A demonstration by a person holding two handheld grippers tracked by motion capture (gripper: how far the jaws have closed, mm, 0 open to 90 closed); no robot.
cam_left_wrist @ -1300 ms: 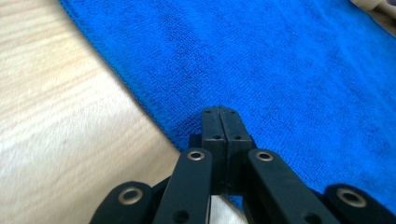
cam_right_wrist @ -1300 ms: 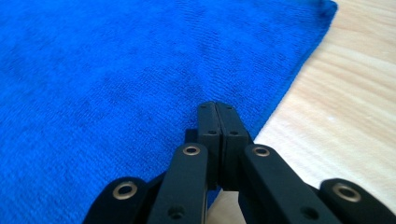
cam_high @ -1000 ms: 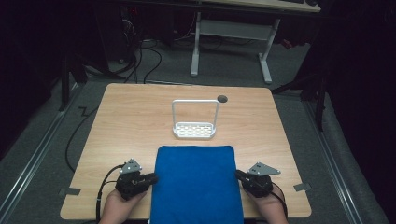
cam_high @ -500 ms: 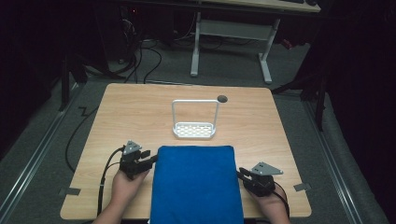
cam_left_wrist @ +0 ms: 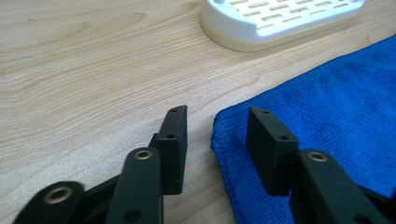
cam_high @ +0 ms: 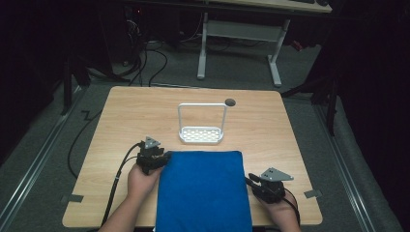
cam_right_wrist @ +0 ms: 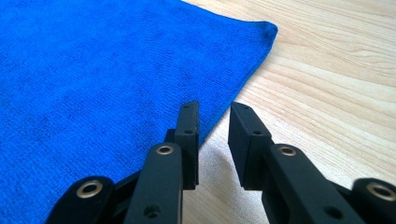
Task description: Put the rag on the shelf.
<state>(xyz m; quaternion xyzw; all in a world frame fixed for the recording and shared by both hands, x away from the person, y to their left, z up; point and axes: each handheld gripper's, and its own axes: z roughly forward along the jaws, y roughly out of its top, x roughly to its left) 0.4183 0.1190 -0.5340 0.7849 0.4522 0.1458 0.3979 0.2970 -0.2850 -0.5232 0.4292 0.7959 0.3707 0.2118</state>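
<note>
With the blue towel (cam_high: 203, 191) flat at the desk's near edge, the left claw (cam_high: 162, 158) straddles its far-left corner, jaws just narrowing, while the right claw (cam_high: 250, 180), just opening, brackets its right edge; next, probably pinch and fold.

Dim room, grey carpet floor (cam_high: 309, 116), white-legged desk (cam_high: 239, 36) behind, black cables (cam_high: 145, 63) on floor

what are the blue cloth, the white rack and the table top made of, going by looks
Blue cloth: soft fabric, probably microfibre; fuzzy matte nap, stitched hem. White rack: slotted base looks like moulded plastic with a slight sheen; its thin hoop handle could be plastic or coated metal. Table top: pale wood grain, smooth, likely laminate or veneer.
</note>
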